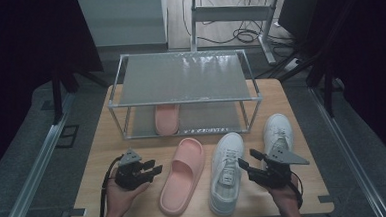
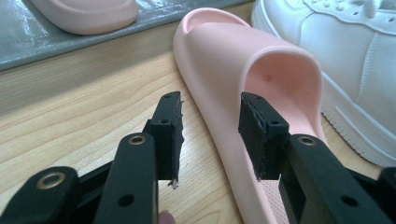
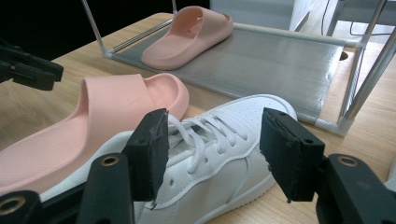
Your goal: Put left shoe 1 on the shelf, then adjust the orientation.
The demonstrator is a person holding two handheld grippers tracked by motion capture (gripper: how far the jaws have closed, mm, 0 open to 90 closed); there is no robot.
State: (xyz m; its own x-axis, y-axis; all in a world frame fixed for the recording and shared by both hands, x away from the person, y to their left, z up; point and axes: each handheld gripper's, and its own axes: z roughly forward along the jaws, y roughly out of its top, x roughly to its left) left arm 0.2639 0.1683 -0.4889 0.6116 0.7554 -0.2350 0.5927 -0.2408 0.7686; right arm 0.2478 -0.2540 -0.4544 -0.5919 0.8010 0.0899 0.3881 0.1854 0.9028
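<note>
Nearest the person, the left gripper (image 1: 152, 171) stands just left of the pink slipper (image 1: 183, 175) on the table (image 1: 103, 158), jaws spread and empty, aimed at the slipper's near side edge; the right gripper (image 1: 246, 166) hangs with jaws spread, gripping nothing, over the laced top of the near white sneaker (image 1: 226, 173). Judging by its mate (image 1: 166, 119) already on the lower shelf of the rack (image 1: 182, 77) beyond, the step in hand looks like picking up the second slipper, which calls for easing forward until the edge sits between the pads, then closing. The left gripper view shows the slipper's hollow strap close up; the high view alone takes in the second sneaker (image 1: 277, 132) by the rack's right leg
</note>
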